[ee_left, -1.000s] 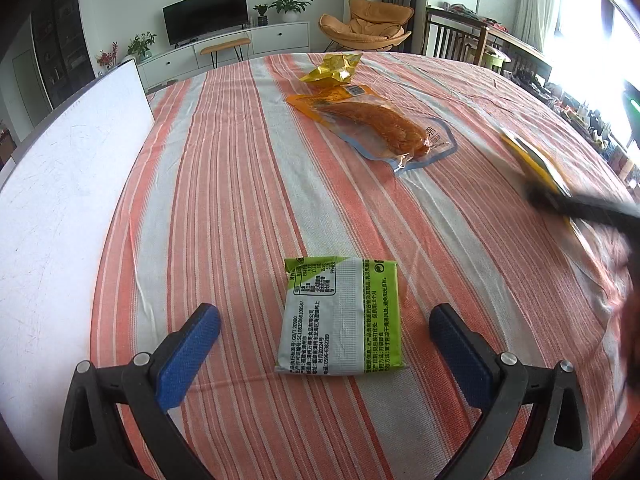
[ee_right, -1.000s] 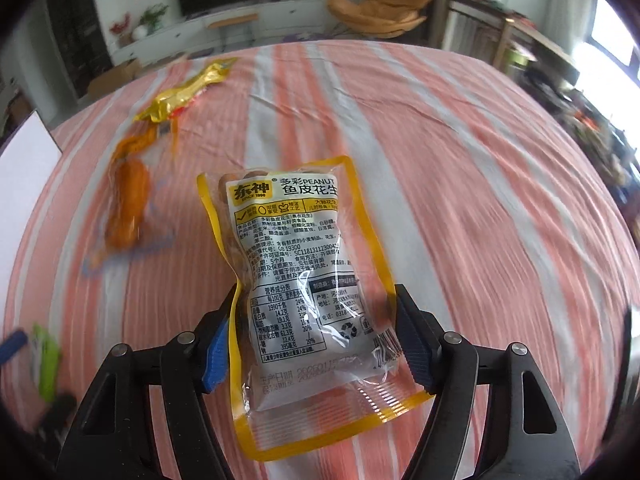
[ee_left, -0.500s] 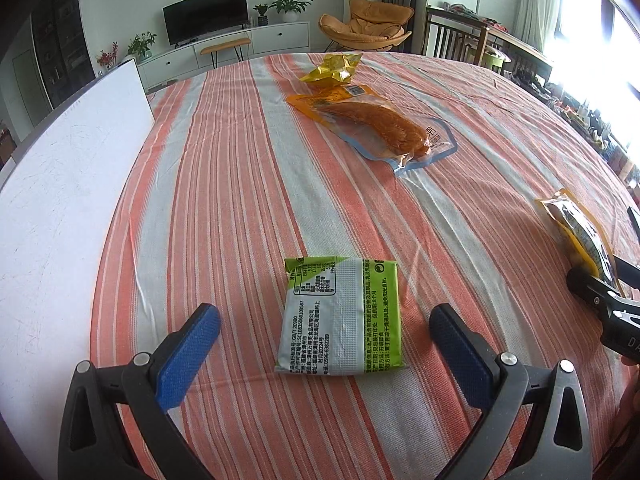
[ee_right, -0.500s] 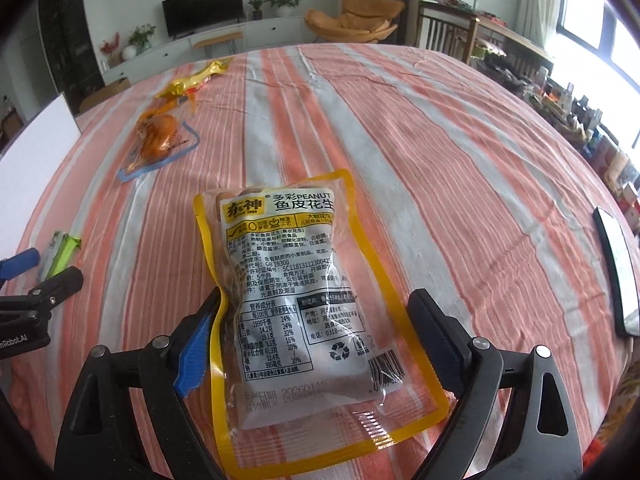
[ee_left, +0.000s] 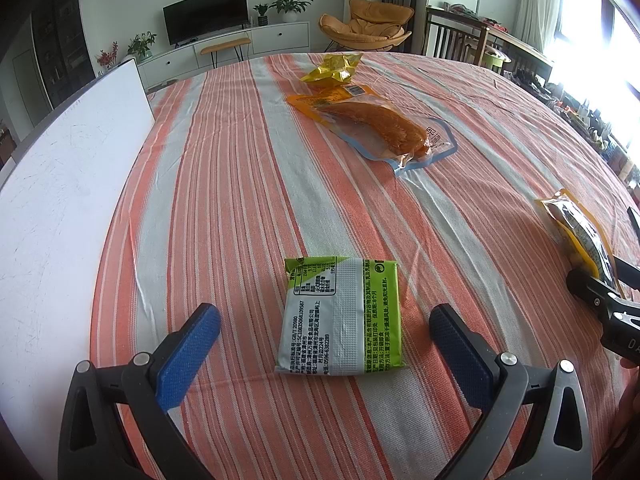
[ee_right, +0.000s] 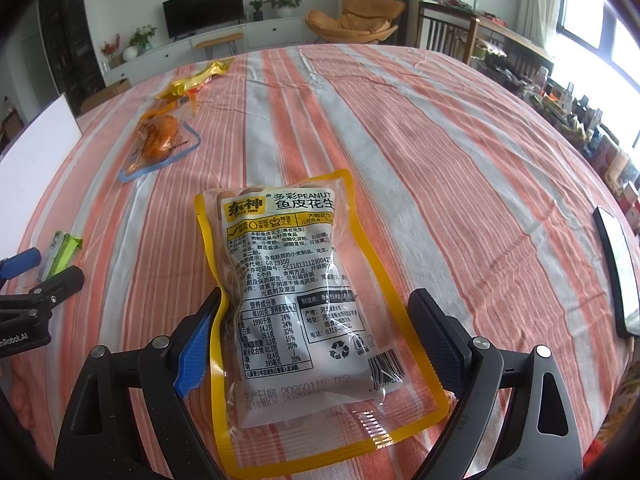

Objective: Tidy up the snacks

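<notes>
The right gripper (ee_right: 316, 330) stands wide open over the striped tablecloth (ee_right: 440, 168). A yellow-edged peanut bag (ee_right: 304, 300) lies flat between its fingers, the left finger (ee_right: 196, 346) touching the bag's edge.

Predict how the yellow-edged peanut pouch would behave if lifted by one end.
The peanut pouch would probably sag: its clear film is wrinkled and soft-looking. The lumpy fill would likely slide toward the low end. The glossy film may slip, so the flat yellow seal looks the safer place to pinch.
</notes>
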A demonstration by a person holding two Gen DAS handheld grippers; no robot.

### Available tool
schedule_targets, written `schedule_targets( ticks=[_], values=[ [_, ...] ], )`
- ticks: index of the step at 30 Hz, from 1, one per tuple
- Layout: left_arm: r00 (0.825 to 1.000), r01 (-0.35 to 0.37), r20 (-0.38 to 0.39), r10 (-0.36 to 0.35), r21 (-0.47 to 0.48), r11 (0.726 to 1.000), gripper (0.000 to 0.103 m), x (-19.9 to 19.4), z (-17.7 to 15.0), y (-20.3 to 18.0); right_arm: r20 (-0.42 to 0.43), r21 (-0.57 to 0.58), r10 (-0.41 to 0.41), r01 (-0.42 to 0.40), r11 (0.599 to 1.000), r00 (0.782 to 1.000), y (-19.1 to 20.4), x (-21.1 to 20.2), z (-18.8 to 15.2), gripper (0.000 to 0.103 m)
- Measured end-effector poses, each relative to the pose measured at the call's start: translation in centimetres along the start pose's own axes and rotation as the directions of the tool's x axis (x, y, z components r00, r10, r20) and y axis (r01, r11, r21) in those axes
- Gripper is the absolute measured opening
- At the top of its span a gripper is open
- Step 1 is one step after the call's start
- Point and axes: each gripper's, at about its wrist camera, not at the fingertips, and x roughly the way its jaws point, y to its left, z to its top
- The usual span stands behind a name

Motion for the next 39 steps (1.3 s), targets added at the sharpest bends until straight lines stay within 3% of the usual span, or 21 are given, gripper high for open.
schedule_targets(
  ticks=[8, 10, 11, 13, 15, 17, 20, 21, 24, 26, 27, 28, 29, 31, 34, 37, 39],
  values=[
    [1.000, 0.005, -0.004, -0.005, 0.003, 1.000, 0.103, 0.0, 0.0, 0.0, -0.002, 0.001, 0.010, -0.010, 1.000, 1.000, 0.0, -0.1, 0.0, 0.092],
    [0.998, 0.030, -0.049, -0.029, 0.030, 0.999, 0.103, 0.0, 0.3, 0.2, 0.004, 0.044, 0.096, -0.096, 0.994, 0.995, -0.9, -0.6, 0.1, 0.092],
    [0.997, 0.041, -0.070, -0.038, 0.041, 0.998, 0.103, 0.0, 0.4, 0.2, 0.013, 0.107, 0.199, -0.199, 0.974, 0.980, -2.0, -1.0, 0.2, 0.092],
    [0.990, 0.081, -0.117, -0.073, 0.062, 0.995, 0.103, -0.3, 0.5, 0.5, 0.018, 0.241, 0.389, -0.382, 0.892, 0.921, -4.3, -1.2, 0.4, 0.092],
    [0.986, 0.102, -0.135, -0.094, 0.059, 0.993, 0.103, -0.4, 0.7, 0.6, -0.029, 0.331, 0.484, -0.448, 0.830, 0.875, -6.1, -0.7, 1.0, 0.091],
    [0.983, 0.110, -0.154, -0.101, 0.051, 0.993, 0.103, -0.4, 0.9, 0.6, -0.079, 0.339, 0.481, -0.430, 0.836, 0.873, -6.7, -0.5, 2.0, 0.091],
    [0.983, 0.075, -0.173, -0.058, 0.089, 0.993, 0.099, 0.0, 0.9, -0.7, -0.176, 0.265, 0.415, -0.363, 0.893, 0.892, -5.4, -0.6, 4.3, 0.091],
    [0.986, 0.066, -0.161, -0.048, 0.106, 0.992, 0.091, -0.2, 0.8, -1.1, -0.190, 0.230, 0.390, -0.346, 0.910, 0.901, -4.5, -0.7, 5.1, 0.091],
    [0.991, 0.074, -0.115, -0.062, 0.107, 0.991, 0.049, -1.4, 0.9, -1.7, -0.290, 0.107, 0.277, -0.257, 0.961, 0.916, -0.9, 0.8, 6.0, 0.091],
    [0.992, 0.074, -0.111, -0.063, 0.103, 0.992, 0.048, -1.5, 0.8, -1.7, -0.345, 0.045, 0.225, -0.223, 0.974, 0.911, 0.7, 2.6, 5.5, 0.089],
    [0.992, 0.080, -0.103, -0.071, 0.092, 0.993, 0.048, -1.8, 0.6, -1.5, -0.302, -0.008, 0.183, -0.194, 0.981, 0.936, 1.4, 2.5, 5.3, 0.086],
    [0.990, 0.103, -0.100, -0.096, 0.067, 0.992, 0.048, -2.2, 0.2, -1.0, -0.290, -0.015, 0.170, -0.182, 0.983, 0.942, 1.3, 2.5, 4.9, 0.073],
    [0.986, 0.139, -0.093, -0.135, 0.037, 0.990, 0.048, -2.6, -0.1, -0.5, -0.266, 0.014, 0.186, -0.189, 0.982, 0.946, 0.8, 2.1, 4.5, 0.058],
    [0.975, 0.213, -0.065, -0.214, -0.024, 0.977, 0.048, -4.0, -0.7, 0.2, -0.275, 0.117, 0.260, -0.236, 0.965, 0.926, -0.9, 1.7, 4.0, 0.058],
    [0.954, 0.298, -0.012, -0.299, -0.057, 0.953, 0.048, -7.0, -0.8, 0.6, -0.232, 0.190, 0.322, -0.282, 0.941, 0.918, -2.8, 0.6, 2.9, 0.058],
    [0.941, 0.338, 0.059, -0.334, -0.060, 0.939, 0.048, -11.1, -0.5, 1.8, -0.178, 0.271, 0.426, -0.372, 0.888, 0.887, -3.6, -1.4, 3.2, 0.058],
    [0.938, 0.336, 0.112, -0.327, -0.066, 0.940, 0.048, -14.4, -0.3, 3.9, -0.139, 0.237, 0.472, -0.433, 0.870, 0.871, -1.7, -3.6, 4.6, 0.058]
  ],
)
